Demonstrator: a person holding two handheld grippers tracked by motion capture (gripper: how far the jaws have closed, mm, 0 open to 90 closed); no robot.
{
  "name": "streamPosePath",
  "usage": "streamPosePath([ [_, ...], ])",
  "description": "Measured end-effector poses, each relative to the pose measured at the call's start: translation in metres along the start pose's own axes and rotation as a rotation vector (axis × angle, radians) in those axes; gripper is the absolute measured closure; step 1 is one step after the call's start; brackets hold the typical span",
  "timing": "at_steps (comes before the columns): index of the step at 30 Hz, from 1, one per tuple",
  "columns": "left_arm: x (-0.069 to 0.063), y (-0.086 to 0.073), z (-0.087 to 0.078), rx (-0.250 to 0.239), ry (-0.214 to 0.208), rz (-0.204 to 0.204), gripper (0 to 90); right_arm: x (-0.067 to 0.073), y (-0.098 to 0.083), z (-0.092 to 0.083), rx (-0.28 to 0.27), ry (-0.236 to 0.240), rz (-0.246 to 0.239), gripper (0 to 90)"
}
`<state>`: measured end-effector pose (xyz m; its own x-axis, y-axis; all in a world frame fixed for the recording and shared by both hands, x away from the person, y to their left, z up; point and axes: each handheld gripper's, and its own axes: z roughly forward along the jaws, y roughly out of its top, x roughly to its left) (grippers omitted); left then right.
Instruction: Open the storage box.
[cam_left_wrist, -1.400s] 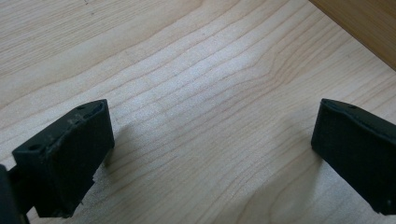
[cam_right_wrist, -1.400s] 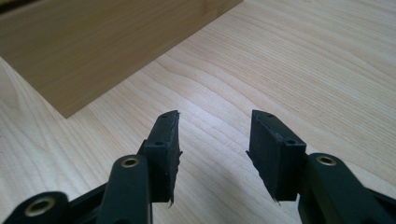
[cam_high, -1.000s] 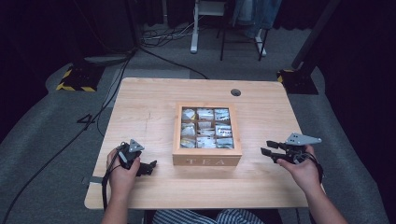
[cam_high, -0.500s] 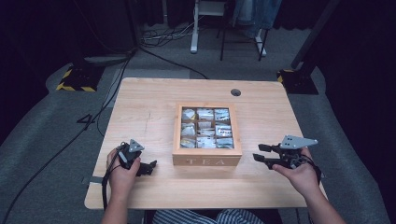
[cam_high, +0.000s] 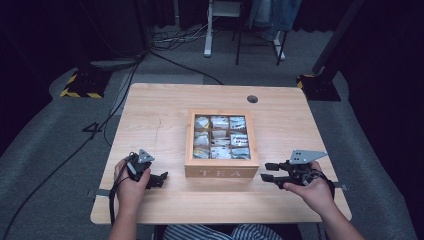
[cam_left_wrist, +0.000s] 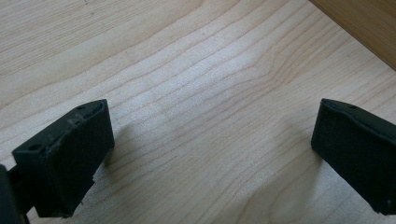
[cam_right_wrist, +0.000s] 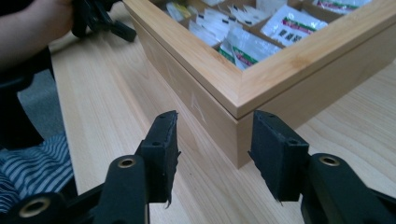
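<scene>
**Right gripper view: jaws apart at the corner of the tea box**

Right gripper view puts the right gripper (cam_right_wrist: 212, 154) with its jaws apart and nothing clamped between them; they have just been closing a little. The near corner of the wooden tea box (cam_right_wrist: 280, 93) stands just beyond the gap, not touched by either pad. White tea sachets (cam_right_wrist: 250, 44) lie in the box's open compartments.

From the high view, the right gripper (cam_high: 272, 171) hovers just beside the right end of the box's front wall, which bears the word TEA. The tea box (cam_high: 221, 173) sits near the middle of the table, a little toward the person's side.

The left gripper (cam_high: 159, 179) rests low at the box's left, near but apart from it. In the left gripper view its jaws stand wide apart over bare wood, with an edge of the box (cam_left_wrist: 364, 23) in the upper right corner.

The table (cam_high: 155, 115) is pale wood with a clear grain and a round cable hole (cam_high: 252, 99) near its far edge. Grey carpet (cam_high: 55, 145) lies around it, black cables (cam_high: 172, 47) run across the floor behind, and yellow-and-black striped bases (cam_high: 80, 87) stand at the dark room's edges.
</scene>
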<state>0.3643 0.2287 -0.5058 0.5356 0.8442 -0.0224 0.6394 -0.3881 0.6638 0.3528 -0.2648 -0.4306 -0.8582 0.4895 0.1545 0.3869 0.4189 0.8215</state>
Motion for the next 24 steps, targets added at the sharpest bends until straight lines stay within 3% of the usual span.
streamPosePath([
  [4,0.000,0.000,0.000,0.002,-0.001,0.002,0.0,-0.001,-0.002,0.004,0.026,-0.007,0.010,57.1],
  [7,0.000,0.000,0.000,0.000,0.000,0.000,0.0,-0.004,-0.005,0.011,0.040,-0.034,0.001,66.4],
  [10,0.000,0.000,0.000,0.001,-0.001,0.000,0.0,-0.005,-0.006,0.016,0.025,-0.043,-0.006,71.1],
  [24,0.000,0.000,0.000,0.000,0.000,0.000,0.0,-0.006,-0.008,0.027,0.010,-0.082,-0.030,80.4],
])
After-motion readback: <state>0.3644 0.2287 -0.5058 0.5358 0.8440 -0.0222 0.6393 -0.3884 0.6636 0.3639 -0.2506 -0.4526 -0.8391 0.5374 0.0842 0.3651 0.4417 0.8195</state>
